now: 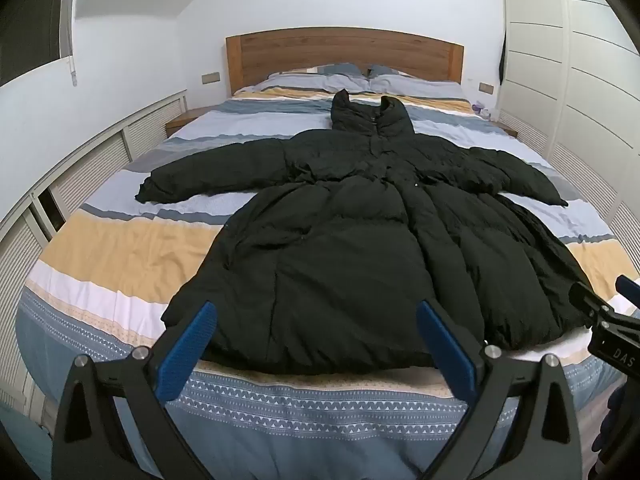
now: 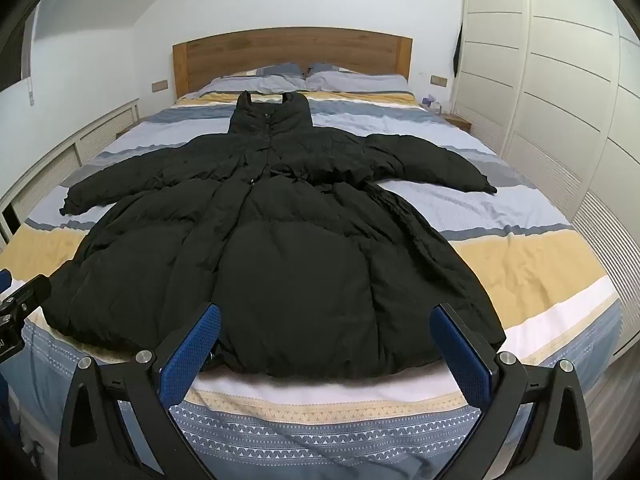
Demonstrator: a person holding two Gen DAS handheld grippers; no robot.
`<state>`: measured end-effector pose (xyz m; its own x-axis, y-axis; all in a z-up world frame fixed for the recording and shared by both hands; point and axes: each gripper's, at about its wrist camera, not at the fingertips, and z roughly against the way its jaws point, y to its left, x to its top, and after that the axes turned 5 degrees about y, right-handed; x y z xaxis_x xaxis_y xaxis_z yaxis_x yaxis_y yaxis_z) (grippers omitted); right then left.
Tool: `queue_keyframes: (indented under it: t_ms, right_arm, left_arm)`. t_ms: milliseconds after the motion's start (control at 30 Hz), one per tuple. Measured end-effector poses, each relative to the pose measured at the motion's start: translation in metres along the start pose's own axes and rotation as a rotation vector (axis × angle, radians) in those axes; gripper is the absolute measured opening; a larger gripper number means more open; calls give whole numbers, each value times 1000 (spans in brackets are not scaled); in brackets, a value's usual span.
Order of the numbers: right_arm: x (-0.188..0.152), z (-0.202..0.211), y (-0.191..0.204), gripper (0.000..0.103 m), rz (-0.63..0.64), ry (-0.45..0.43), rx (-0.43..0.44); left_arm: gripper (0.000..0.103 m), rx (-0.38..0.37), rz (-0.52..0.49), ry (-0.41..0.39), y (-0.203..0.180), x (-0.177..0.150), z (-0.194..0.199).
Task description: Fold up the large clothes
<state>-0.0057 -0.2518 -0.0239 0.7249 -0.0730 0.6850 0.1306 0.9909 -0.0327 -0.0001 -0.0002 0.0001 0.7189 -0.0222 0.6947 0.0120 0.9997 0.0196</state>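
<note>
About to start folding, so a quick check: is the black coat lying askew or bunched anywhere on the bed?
Nothing stands out. The black coat lies spread front-up on the striped bed, collar toward the headboard, both sleeves out to the sides, hem near the foot edge. Both tongs are open and clear of it.

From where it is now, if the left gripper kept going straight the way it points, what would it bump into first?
Most likely the hem of the puffy black quilted coat spread on the striped bed. The left gripper stands open, angled down at it with nothing visible between, though depth is hard to judge.
</note>
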Motion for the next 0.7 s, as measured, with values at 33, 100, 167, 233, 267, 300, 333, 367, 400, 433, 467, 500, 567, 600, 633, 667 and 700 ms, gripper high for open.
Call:
queue_keyframes:
  t_ms: [33, 100, 167, 233, 267, 300, 333, 367, 400, 433, 467, 500, 567, 600, 633, 667, 700]
  right_arm:
    - [0, 0, 0, 102, 0, -2, 0]
    - [0, 0, 0, 102, -1, -5, 0]
    - [0, 0, 0, 102, -1, -5, 0]
    - [0, 1, 0, 102, 0, -3, -1]
    - [-1, 1, 0, 102, 1, -2, -2]
    - [-1, 1, 0, 102, 1, -1, -2]
    - [1, 0, -3, 102, 0, 0, -1]
    - [1, -2, -4, 102, 0, 2, -1]
    - [1, -1, -4, 102, 1, 2, -2]
    - [-2, -6, -2, 102, 2, 3, -4]
    - [0, -6, -3, 102, 2, 5, -4]
    - [-1, -7, -2, 102, 2, 6, -5]
    - [-2, -8, 0, 102, 2, 10, -9]
    - [-2, -8, 0, 102, 2, 12, -9]
    - [-2, -9, 0, 102, 2, 13, -9]
    - [-2, -9, 0, 102, 2, 14, -9]
    - [-3, -9, -1, 102, 2, 16, -9]
  left_arm:
    - [101, 1, 0, 2, 0, 0, 0]
    - [101, 1, 0, 4, 0, 0, 0]
    - [101, 4, 0, 8, 0, 0, 0]
    - [101, 3, 3, 11, 0, -1, 1]
    - [101, 2, 5, 12, 1, -1, 1]
    - [101, 6, 1, 14, 0, 0, 0]
    - [101, 7, 2, 15, -2, -1, -4]
    - [101, 6, 2, 16, -2, -2, -5]
    - [101, 7, 2, 17, -3, -2, -5]
    - [101, 7, 2, 18, -4, -3, -5]
    - [101, 7, 2, 19, -3, -4, -7]
    - [101, 8, 3, 20, 0, -8, -14]
    - [101, 4, 6, 23, 4, -6, -15]
    - [101, 3, 6, 24, 4, -6, -15]
    - [101, 4, 7, 24, 4, -7, -15]
    - [101, 4, 8, 26, 4, -6, -15]
    - [101, 4, 8, 28, 4, -7, -16]
